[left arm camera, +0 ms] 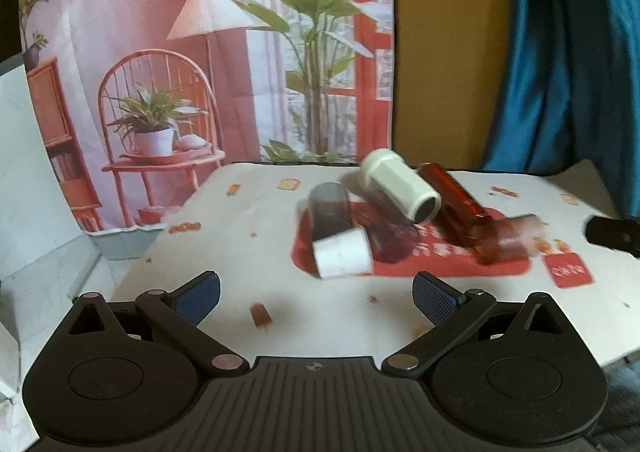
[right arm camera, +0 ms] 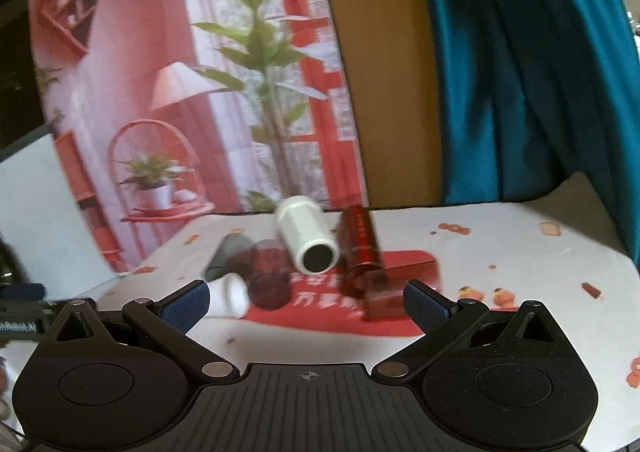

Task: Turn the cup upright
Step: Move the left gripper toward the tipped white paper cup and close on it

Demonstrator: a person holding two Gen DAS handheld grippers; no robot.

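the approach step is in hand, nothing gripped yet. both the left tool (left arm camera: pixel 316 298) and the right tool (right arm camera: pixel 306 302) hang with fingers spread wide and empty. the white cup (right arm camera: pixel 307 239) lies on its side among other tipped cups on the red mat (right arm camera: pixel 336 316), toward the bench's far edge. next, one tool must straddle its body, pinch and tilt it up.

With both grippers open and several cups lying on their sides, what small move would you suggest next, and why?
Probably ease the right gripper forward toward the white cup: it lies tipped, mouth facing that camera, roughly centred between the open fingers, which hold nothing.
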